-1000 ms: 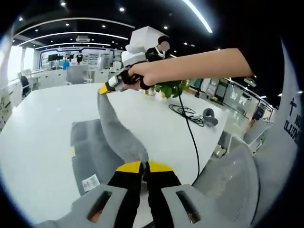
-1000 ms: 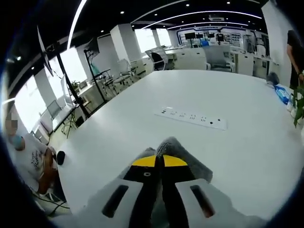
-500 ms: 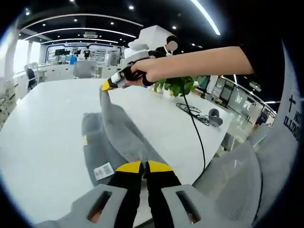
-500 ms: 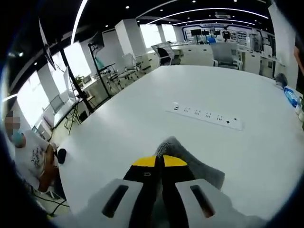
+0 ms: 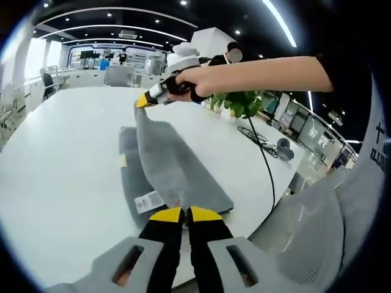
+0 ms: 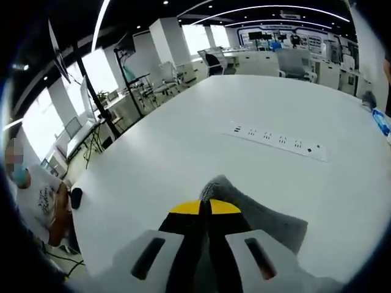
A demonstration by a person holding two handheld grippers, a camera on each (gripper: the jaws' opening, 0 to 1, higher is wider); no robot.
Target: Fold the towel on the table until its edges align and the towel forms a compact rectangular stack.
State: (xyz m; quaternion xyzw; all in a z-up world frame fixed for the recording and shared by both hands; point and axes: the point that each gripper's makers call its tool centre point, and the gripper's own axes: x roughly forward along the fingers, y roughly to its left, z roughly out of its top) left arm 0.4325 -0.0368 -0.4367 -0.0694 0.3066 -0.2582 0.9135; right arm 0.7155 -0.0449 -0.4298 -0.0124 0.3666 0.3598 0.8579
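Above the table [image 5: 55, 159], both grippers' fingers pinch the grey towel [image 5: 168, 162] taut.

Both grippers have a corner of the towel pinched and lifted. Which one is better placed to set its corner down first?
Left, probably. The left gripper holds its corner low, just above the towel lying on the table. The right gripper holds its corner high, with cloth hanging steeply below.

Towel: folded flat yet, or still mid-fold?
Mid-fold. The towel has one edge held up between the left gripper and right gripper, both shut on it; the rest lies on the table.
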